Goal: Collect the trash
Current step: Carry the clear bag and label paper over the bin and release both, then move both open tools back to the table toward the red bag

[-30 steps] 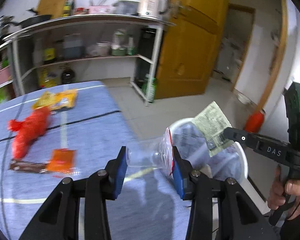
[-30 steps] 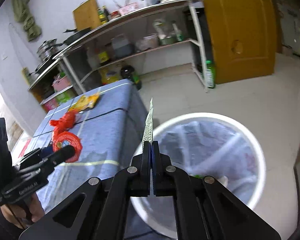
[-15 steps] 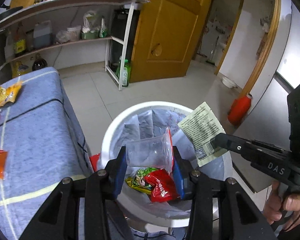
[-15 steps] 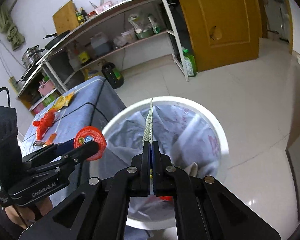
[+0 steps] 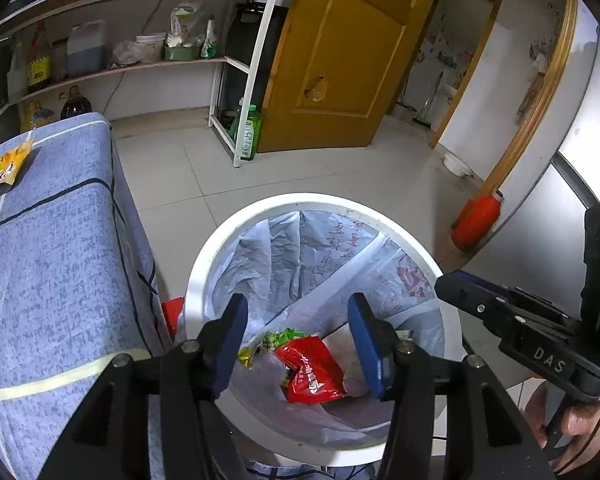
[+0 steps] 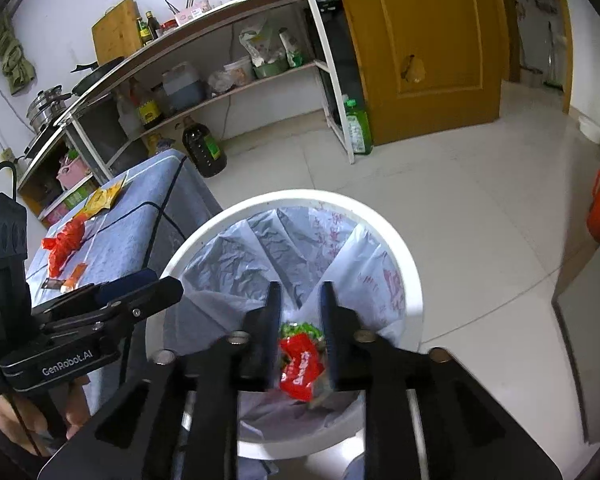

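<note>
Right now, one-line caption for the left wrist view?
Left gripper opening empty above the white lined bin holding a red wrapper; right gripper alongside.

pale tiled floor (image 5: pixel 340 172), a yellow wooden door (image 5: pixel 340 64) ajar, white walls (image 6: pixel 72 4), a two-tier kitchen shelf (image 6: pixel 220 44) crowded with bottles and pots.

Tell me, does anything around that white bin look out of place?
Yes: a red wrapper is wedged on the floor between the bin and the cloth-covered table, outside the bin rather than in it. Several wrappers also lie on the table.
</note>
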